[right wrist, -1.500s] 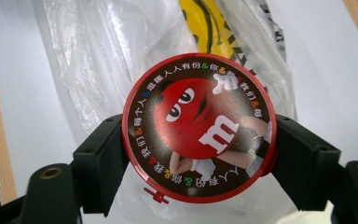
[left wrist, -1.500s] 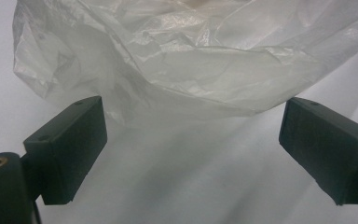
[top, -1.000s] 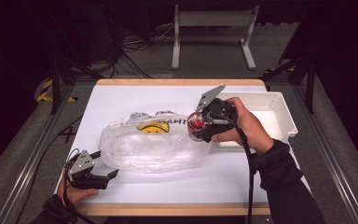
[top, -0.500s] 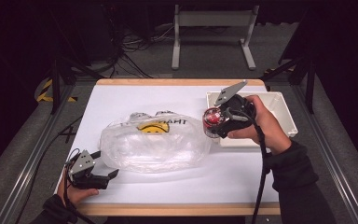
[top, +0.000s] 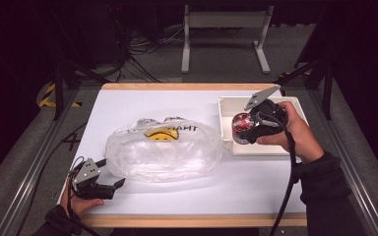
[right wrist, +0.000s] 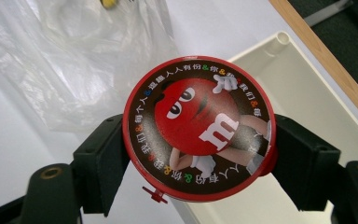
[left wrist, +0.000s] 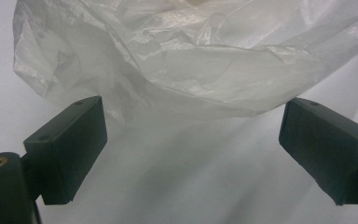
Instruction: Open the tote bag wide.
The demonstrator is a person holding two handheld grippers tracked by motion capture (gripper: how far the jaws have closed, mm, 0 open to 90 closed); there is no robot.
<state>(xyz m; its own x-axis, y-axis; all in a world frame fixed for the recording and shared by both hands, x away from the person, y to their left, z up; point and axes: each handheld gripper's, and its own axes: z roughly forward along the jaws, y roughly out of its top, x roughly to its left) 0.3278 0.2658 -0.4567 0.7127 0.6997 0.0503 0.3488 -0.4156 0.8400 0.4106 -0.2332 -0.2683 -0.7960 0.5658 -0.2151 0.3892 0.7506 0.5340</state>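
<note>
My right gripper is shut on a round red candy canister, held above the left part of a white tray. Its printed lid faces the right gripper view, with both black pads pressed on its sides and the tray's rim behind it. A clear plastic bag with a yellow smiley print lies in the middle of the white table. My left gripper rests open near the front left edge, beside the bag's corner. In the left gripper view the bag lies just past the spread pads.
The white table top has a wooden rim along its front and back. Metal rails run along both sides. A cable trails from the right gripper down past the sleeve. A metal stand sits on the floor behind.
My right hand has carried the canister to the right, from beside the bag's right end to above the white tray. The left gripper and the bag have stayed still.
</note>
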